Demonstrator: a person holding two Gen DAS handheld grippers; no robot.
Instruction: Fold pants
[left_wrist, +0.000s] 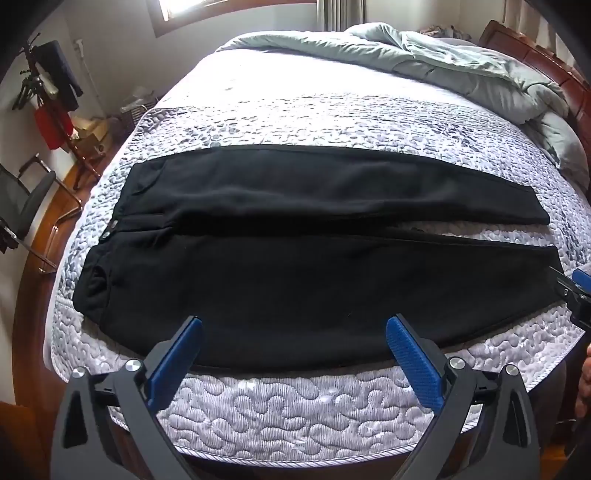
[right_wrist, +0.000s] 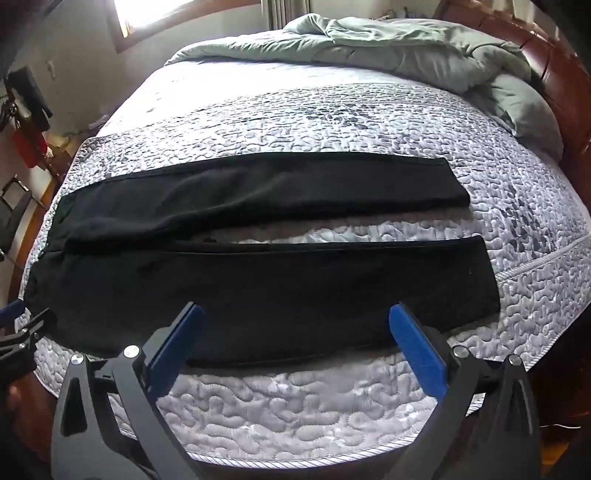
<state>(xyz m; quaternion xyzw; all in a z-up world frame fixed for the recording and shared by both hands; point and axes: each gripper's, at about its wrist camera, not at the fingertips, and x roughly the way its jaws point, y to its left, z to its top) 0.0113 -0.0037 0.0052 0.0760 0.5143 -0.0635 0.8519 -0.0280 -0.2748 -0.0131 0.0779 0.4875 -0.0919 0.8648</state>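
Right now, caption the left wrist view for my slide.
Open left gripper above black pants spread flat on the quilted bed.

Right gripper mostly cut off at the left wrist view's edge.

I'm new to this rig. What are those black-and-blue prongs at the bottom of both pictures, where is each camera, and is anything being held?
No robot here: a person holds one pair of tongs in each hand, with a camera on each looking forward along its two fingers. One picture shows the left tongs, the other the right tongs. Both are open and hold nothing. Black long-legged pants lie flat, legs apart, on the grey quilted mattress cover. A rumpled pale green duvet sits at the far side.
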